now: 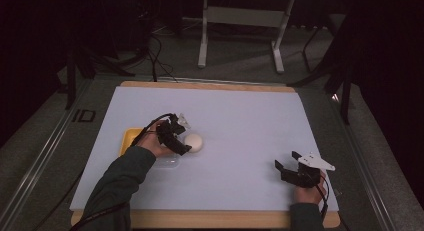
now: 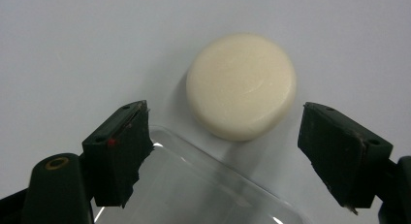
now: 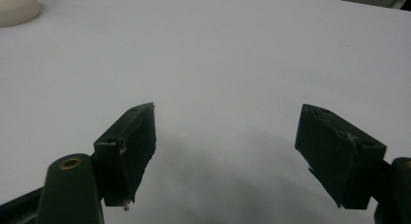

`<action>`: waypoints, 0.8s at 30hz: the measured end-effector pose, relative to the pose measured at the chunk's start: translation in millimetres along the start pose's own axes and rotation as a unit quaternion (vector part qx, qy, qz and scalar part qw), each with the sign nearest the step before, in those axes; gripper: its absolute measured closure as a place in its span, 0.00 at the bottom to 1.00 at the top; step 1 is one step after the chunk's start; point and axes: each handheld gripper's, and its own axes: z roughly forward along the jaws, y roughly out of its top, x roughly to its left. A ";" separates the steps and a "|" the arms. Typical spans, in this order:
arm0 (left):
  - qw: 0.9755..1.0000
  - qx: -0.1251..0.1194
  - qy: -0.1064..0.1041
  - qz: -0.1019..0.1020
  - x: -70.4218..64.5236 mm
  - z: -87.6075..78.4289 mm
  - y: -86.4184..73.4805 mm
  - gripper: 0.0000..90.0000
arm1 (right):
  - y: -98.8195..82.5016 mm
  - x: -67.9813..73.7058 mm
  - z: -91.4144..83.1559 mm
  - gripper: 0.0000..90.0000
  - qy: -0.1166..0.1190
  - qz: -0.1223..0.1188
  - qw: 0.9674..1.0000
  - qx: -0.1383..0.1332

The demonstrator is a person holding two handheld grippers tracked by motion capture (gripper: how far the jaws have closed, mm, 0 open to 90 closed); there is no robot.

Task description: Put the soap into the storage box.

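Observation:
A cream round disc (image 1: 193, 141) lies on the white table top, left of centre. My left gripper (image 1: 186, 137) hovers right beside it, open. In the left gripper view the disc (image 2: 241, 85) rests just beyond the two jaws, and the left gripper (image 2: 225, 112) has nothing pressed between its pads. A clear plastic container (image 2: 194, 190) sits under the jaws, touching or nearly touching the disc's near edge. My right gripper (image 1: 286, 159) rests near the table's front right, open and empty; from the right gripper (image 3: 228, 112) the disc (image 3: 14, 8) peeks in at the top left corner.
A yellow tray-like object (image 1: 131, 140) lies behind the left hand, next to the clear container (image 1: 167, 162). The white sheet (image 1: 240, 116) covers a wooden table with edges on all sides. Beyond the far edge stand dark floor, cables and a desk frame (image 1: 240, 21).

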 end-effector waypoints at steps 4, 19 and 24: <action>1.000 0.010 -0.005 0.004 -0.2 4.6 2.5 0.22 | 0.0 -0.2 -0.1 0.24 0.000 0.001 1.000 -0.001; 0.999 0.037 -0.015 0.006 -0.1 21.0 10.7 0.20 | 0.0 -0.1 0.1 0.24 0.000 0.000 1.000 0.001; 0.999 0.039 -0.017 0.000 0.2 25.1 12.6 0.19 | 0.1 -0.1 0.2 0.24 0.000 -0.001 1.000 0.002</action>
